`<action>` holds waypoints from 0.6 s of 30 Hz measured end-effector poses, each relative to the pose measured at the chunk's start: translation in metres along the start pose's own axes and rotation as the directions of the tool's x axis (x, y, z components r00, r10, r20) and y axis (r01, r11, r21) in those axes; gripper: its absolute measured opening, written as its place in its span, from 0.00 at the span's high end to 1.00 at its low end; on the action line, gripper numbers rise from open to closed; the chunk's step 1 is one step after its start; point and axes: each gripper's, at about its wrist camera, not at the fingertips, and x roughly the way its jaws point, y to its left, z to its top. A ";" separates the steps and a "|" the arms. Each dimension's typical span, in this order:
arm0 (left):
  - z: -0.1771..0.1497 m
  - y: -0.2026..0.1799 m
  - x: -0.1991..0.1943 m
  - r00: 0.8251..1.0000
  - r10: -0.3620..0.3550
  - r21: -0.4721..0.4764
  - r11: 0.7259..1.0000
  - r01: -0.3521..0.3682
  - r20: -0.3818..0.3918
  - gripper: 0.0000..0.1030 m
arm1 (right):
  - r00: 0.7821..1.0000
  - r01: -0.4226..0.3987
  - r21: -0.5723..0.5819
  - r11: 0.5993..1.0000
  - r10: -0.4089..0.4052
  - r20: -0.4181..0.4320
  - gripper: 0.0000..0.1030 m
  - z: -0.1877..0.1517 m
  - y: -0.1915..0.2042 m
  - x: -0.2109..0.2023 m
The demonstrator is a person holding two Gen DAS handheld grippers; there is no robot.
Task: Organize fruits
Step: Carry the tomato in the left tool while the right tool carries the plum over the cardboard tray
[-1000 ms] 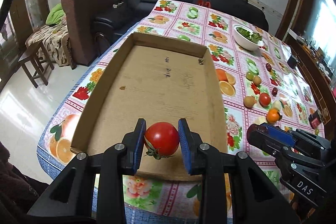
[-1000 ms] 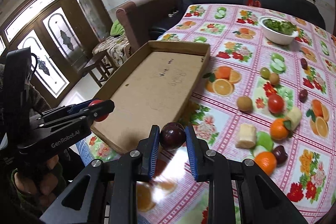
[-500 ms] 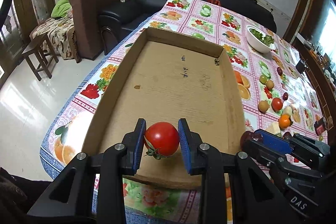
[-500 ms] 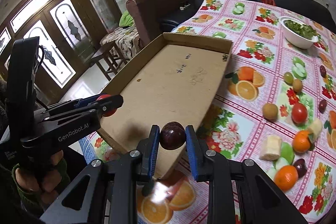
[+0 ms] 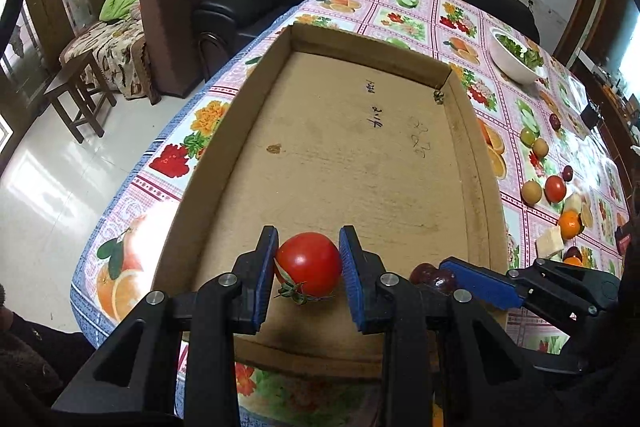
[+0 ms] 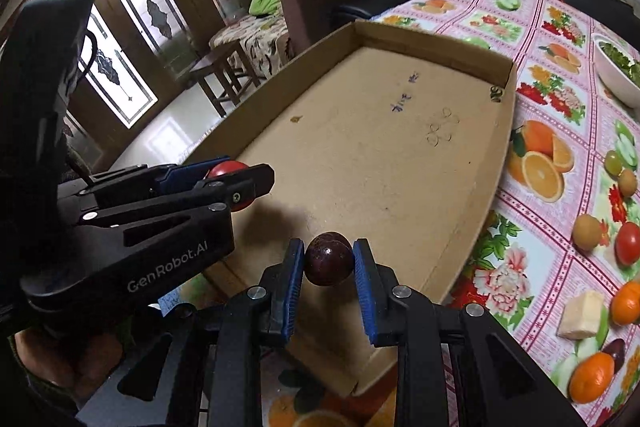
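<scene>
Both claws, left (image 5: 308, 269) and right (image 6: 329, 264), moved over the box (image 5: 360, 155).

Left wrist cam looks forward and down along its fingers, close over the near end of the cardboard tray (image 5: 360, 147). Right wrist cam does same from the right side. Both views share the tray, the fruit-print tablecloth (image 6: 560, 39) and each other's gripper.

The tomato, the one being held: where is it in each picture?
Left wrist view: the tomato sits low in the middle, clamped between the left gripper's jaws, over the near end of the box.
Right wrist view: far left, half hidden in that same gripper.
Shared landmark: the white bowl of greens.
</scene>
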 end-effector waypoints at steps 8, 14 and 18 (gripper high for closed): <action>0.000 -0.003 0.014 0.999 -0.003 0.006 1.000 0.003 -0.035 0.72 | 1.000 0.004 -0.004 1.000 -0.004 -0.020 0.75 0.000 -0.004 0.009; -0.001 -0.002 0.019 0.999 -0.006 -0.002 1.000 0.006 -0.050 0.71 | 1.000 0.012 -0.023 1.000 -0.013 -0.026 0.72 0.001 -0.001 0.010; -0.001 -0.001 0.019 0.998 0.003 -0.009 1.000 -0.004 -0.063 0.69 | 0.999 0.011 -0.023 1.000 -0.011 -0.034 0.71 -0.001 0.000 0.013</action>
